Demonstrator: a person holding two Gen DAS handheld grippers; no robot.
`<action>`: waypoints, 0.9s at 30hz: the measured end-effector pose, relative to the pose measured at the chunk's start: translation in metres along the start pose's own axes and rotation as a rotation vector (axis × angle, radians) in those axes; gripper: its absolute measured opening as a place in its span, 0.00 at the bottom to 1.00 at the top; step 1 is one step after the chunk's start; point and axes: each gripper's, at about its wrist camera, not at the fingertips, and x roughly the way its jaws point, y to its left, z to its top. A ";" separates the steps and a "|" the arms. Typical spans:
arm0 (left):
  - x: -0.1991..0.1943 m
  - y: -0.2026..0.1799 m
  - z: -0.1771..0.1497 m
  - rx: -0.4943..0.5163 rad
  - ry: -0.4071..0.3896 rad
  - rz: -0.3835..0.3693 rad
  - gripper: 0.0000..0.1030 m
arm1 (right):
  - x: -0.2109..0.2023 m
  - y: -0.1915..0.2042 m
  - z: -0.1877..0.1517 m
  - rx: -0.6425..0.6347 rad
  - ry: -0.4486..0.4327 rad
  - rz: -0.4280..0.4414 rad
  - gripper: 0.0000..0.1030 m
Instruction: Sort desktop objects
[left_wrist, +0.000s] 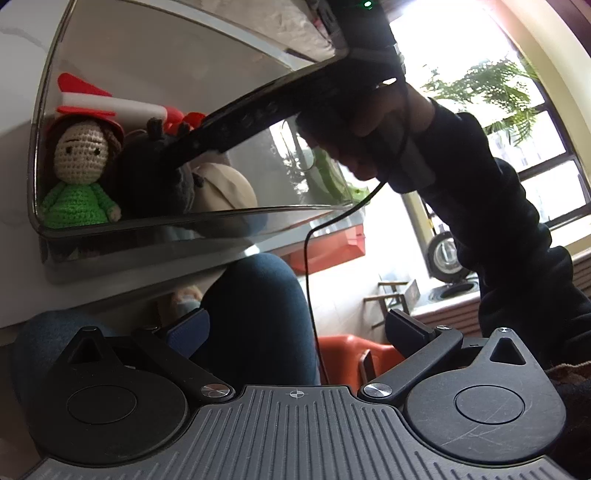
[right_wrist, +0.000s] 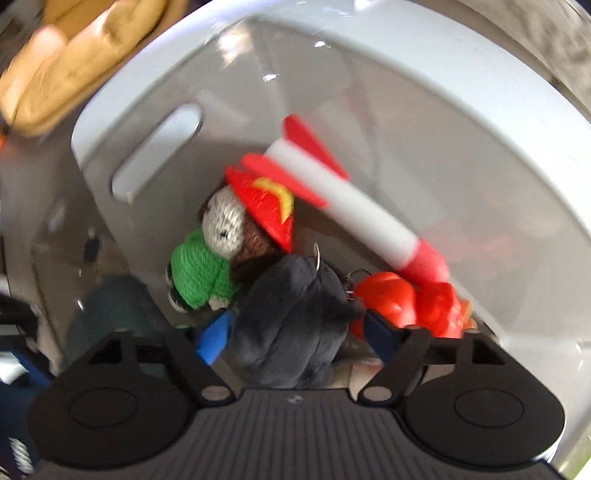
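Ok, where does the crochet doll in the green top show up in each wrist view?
Left wrist view: crochet doll sits upright at the left, inside the clear bin, seen through its wall.
Right wrist view: doll lies left of centre, beside the dark plush toy between the right hand-held gripper's fingers.
Shared landmark: the red-and-white foam rocket just behind the doll.

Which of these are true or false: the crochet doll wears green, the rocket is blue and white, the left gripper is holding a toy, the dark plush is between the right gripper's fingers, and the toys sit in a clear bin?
1. The crochet doll wears green. True.
2. The rocket is blue and white. False: it is red and white.
3. The left gripper holds a toy. False: it is open with nothing between its fingers.
4. The dark plush sits between the right gripper's fingers. True.
5. The toys sit in a clear bin. True.
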 end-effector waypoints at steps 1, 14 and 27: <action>0.000 -0.001 0.000 0.002 -0.001 -0.003 1.00 | -0.008 -0.006 -0.001 0.036 -0.002 0.026 0.84; 0.008 -0.010 -0.002 0.013 0.011 0.009 1.00 | 0.029 -0.009 -0.031 0.055 0.205 -0.136 0.78; 0.044 -0.055 -0.001 0.075 0.093 0.036 1.00 | -0.104 -0.054 -0.132 0.342 -0.392 0.086 0.74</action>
